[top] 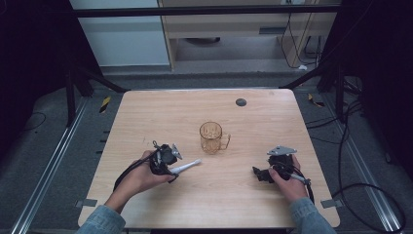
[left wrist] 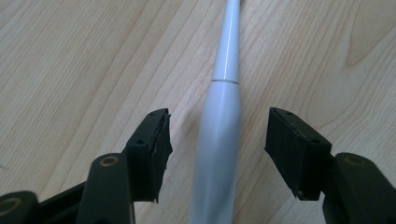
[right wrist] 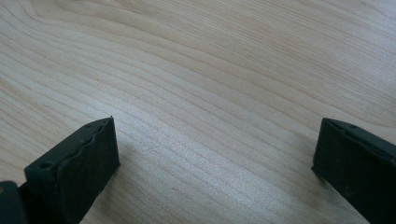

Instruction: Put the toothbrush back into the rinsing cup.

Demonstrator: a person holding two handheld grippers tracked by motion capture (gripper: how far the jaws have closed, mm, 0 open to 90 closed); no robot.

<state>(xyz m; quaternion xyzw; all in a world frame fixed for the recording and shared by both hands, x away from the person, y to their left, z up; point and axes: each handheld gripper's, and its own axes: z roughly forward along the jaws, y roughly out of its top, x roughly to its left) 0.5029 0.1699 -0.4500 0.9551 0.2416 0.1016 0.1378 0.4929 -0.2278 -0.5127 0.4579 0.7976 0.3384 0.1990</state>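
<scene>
Left gripper [left wrist: 217,149] straddling white toothbrush [left wrist: 219,140] on table [top: 253,195].
Jaws apart on both sides of the handle, pads not touching; toothbrush lies flat near amber mug [top: 212,138]. Right gripper [right wrist: 215,172] jaws wide apart over bare wood.

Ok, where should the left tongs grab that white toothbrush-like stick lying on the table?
On the thick handle end of the white plastic stick, coming straight down from above. It lies flat on the wooden table, already between the left tongs, whose pads stand either side without touching; the body is widest there and narrows towards the far tip.
</scene>
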